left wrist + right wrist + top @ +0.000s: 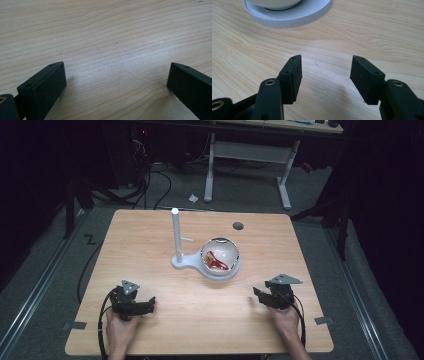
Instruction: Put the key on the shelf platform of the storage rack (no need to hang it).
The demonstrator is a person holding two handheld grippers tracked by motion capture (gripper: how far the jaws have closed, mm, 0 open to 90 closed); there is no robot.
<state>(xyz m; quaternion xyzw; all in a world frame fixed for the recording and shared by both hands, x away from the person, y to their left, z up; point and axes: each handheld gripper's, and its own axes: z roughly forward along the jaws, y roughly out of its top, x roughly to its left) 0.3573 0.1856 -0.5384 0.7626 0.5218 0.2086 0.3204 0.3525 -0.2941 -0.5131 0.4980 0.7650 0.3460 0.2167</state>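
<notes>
While both of your hands rested near your edge of the table (150,245), neither gripper had anything in it. Your left gripper (146,306) sat low over bare wood with its jaws spread wide and nothing between them; in the left gripper view its pads (51,83) framed plain grain. Your right gripper (258,294) had its jaws parted about halfway, also empty, with its pads (295,75) just above the wood.

Ahead of your right gripper and toward your left hand's side stood the white stand (192,262): a round ribbed base (294,17) with an upright post (176,232) rising from its far-left end. On that base sat a glossy bowl (220,254) holding something red (216,260), which I could not identify. The bowl lay well apart from both grippers, nearer the right one, and the right gripper view showed the base's near rim straight ahead of its jaws.

My reading was that you were at the approach step, before any contact, with the bowl and its red contents as the likely target. The next move probably called for carrying your right gripper forward and up to the bowl's rim height. You might have needed wider jaws if you meant to take the rim or the base. The bowl's shiny curved wall looked slippery, so a square, steady closing would have mattered. Your left gripper could have steadied the post or base.
</notes>
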